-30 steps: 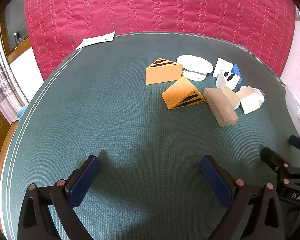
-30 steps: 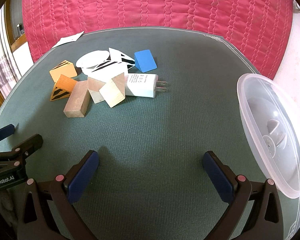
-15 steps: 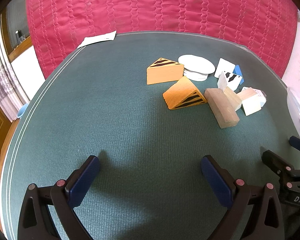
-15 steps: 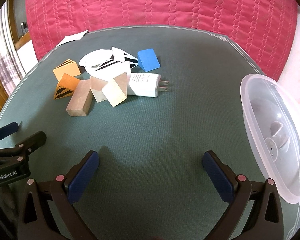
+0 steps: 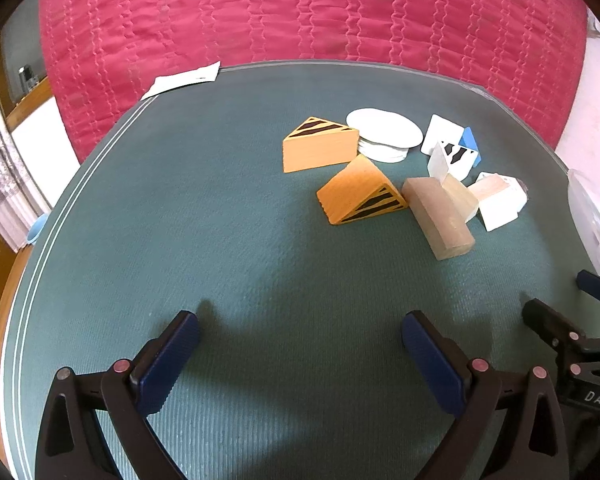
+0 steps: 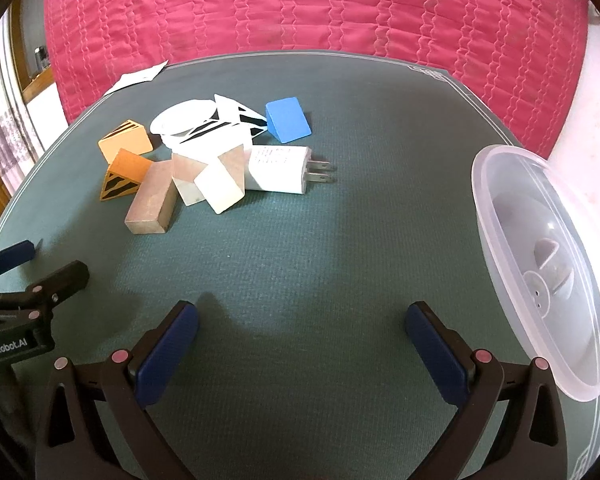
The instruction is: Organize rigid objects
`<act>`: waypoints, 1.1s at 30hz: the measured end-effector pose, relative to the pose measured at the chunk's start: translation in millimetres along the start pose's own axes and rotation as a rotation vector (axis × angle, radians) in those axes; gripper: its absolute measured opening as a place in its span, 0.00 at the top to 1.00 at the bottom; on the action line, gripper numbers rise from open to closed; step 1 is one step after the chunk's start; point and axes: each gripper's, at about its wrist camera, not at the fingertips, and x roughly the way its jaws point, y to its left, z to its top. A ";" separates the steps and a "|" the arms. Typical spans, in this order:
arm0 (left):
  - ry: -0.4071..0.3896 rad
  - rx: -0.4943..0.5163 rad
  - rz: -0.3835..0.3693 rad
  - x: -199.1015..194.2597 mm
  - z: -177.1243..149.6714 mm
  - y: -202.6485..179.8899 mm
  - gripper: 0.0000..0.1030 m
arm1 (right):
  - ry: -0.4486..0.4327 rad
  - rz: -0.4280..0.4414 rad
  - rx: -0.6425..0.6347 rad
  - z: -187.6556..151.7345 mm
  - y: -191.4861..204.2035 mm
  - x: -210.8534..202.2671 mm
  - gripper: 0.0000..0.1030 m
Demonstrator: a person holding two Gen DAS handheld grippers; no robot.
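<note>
Green table [image 6: 340,240] had slid slightly lower in both views, both grippers' fingers [image 5: 168,356] spread empty, the block pile [image 6: 204,164] untouched.

Bare green counter [image 6: 340,240] runs from the near edge to the block pile [image 6: 204,160]; a clear plastic lid [image 6: 540,260] crowds the right edge.

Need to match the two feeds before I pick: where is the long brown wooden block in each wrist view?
Left wrist: the long brown wooden block lies right of centre, against the striped orange wedge.
Right wrist: the block lies left of centre, at the near edge of the pile.
Shared landmark: the same orange wedge sits beside it in both views.
</note>
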 end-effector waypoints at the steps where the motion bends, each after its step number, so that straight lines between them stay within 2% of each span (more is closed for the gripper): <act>1: 0.000 0.007 -0.004 0.5 0.8 -0.4 0.00 | 0.000 0.001 0.000 0.1 -0.2 -0.1 0.00; 10: 0.000 0.050 -0.010 17.3 28.1 -2.6 0.01 | -0.001 0.001 0.001 -0.6 -0.8 0.0 0.00; 24: -0.031 0.146 -0.060 35.3 59.2 -19.3 0.11 | -0.002 0.000 0.000 -1.5 -1.1 0.6 0.00; 30: -0.045 0.159 -0.129 39.2 67.3 -20.4 0.32 | -0.002 -0.001 0.001 -1.7 -1.8 1.2 0.00; 32: -0.055 0.169 -0.141 37.2 66.4 -20.9 0.45 | -0.002 -0.003 0.002 -1.4 -2.8 1.3 0.00; 33: -0.060 0.175 -0.146 35.8 65.2 -21.4 0.48 | -0.002 -0.003 0.002 -1.3 -3.3 1.2 0.00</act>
